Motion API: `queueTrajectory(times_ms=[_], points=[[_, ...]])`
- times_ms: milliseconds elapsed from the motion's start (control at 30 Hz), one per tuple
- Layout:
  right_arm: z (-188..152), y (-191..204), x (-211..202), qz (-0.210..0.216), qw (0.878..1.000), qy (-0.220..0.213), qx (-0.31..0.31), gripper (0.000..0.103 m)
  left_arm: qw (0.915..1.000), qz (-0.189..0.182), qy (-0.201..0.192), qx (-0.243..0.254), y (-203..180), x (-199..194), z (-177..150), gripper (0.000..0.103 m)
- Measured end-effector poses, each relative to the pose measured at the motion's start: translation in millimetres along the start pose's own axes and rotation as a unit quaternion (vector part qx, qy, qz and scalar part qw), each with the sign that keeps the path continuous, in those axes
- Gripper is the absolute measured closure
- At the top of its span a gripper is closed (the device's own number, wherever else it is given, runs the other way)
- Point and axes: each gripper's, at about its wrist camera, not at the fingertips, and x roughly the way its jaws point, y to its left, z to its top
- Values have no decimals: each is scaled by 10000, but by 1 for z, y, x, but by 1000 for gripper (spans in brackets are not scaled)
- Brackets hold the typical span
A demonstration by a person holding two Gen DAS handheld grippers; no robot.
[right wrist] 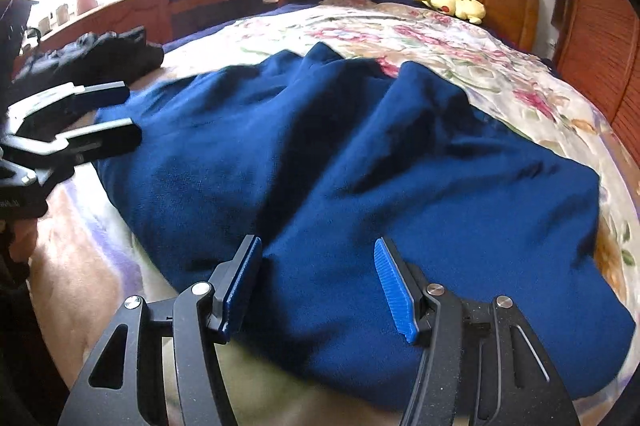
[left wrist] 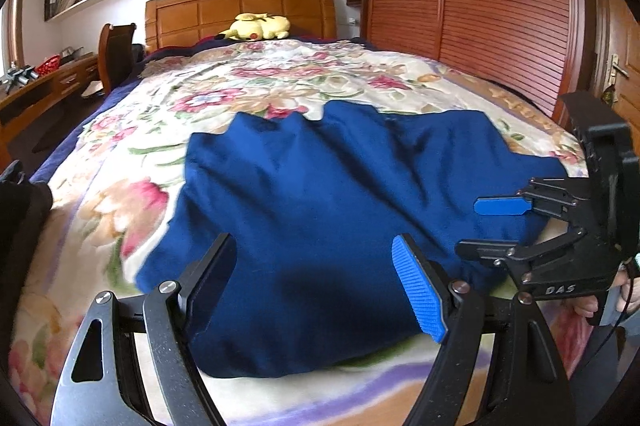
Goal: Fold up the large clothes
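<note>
A large dark blue garment [left wrist: 320, 193] lies rumpled across the near end of the bed [left wrist: 280, 81]; it also fills the right wrist view [right wrist: 360, 165]. My left gripper [left wrist: 316, 262] is open, its fingers spread just above the garment's near edge, holding nothing. It also shows at the left of the right wrist view [right wrist: 128, 117]. My right gripper [right wrist: 316, 266] is open over the garment's near edge, empty. It also shows at the right of the left wrist view [left wrist: 476, 226], beside the garment's right end.
The bed has a floral cover [right wrist: 460, 37], a wooden headboard [left wrist: 240, 9] and a yellow plush toy [left wrist: 256, 25]. A dark garment [right wrist: 100, 53] lies at the bed's left edge. A desk and chair [left wrist: 116, 45] stand to the left, a slatted wardrobe [left wrist: 480, 5] to the right.
</note>
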Motion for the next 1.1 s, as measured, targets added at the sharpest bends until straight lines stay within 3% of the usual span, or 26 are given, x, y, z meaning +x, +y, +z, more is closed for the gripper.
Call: queueTrajectory(times_ms=[267,467,1100], points=[[-17,-43,-59,-996,9943,-265,258,43,9993,-176,91,303,-33,10,-1,22],[-30,-72,-79,-1464,9867,-255,652,43,9990,-210,204,342,-44,17,-3,22],[-37,-94,-73,-1754,9766,-303,1206,31,9979,-106,434,471,-55,32,-11,22]])
